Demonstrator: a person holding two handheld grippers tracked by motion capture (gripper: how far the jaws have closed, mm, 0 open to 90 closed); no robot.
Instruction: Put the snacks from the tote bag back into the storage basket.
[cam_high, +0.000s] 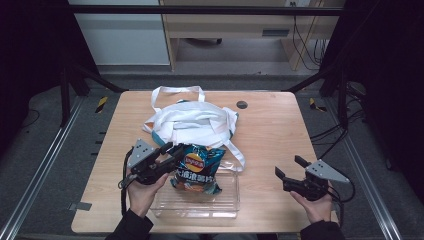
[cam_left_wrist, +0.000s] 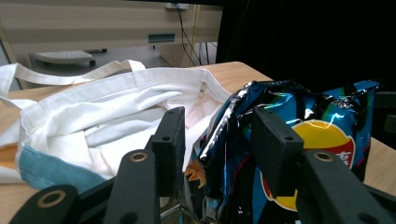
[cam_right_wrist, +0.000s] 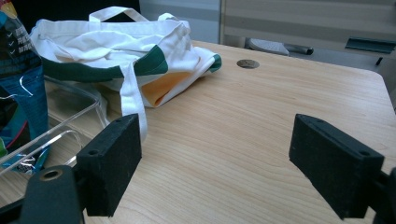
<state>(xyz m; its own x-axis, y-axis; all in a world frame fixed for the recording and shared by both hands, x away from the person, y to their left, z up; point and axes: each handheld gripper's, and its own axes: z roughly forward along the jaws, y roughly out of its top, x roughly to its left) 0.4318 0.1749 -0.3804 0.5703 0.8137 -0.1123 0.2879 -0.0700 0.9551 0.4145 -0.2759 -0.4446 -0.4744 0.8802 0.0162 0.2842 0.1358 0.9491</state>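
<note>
Blue chip bag (cam_high: 196, 170) stood upright over the clear tray (cam_high: 227, 202), its edge pinched by the left gripper (cam_high: 170, 156); right gripper (cam_high: 289, 167) waited agape, well apart.

A blue crisp bag (cam_high: 196, 171) with a red-and-yellow logo stands crumpled over a clear plastic tray (cam_high: 200, 205) near the table's front edge, its foil top edge pinched. Just behind lies a white tote (cam_high: 192, 122) (green-trimmed, with a yellow patch), collapsed flat, its straps trailing across the wood toward the tray.
</note>
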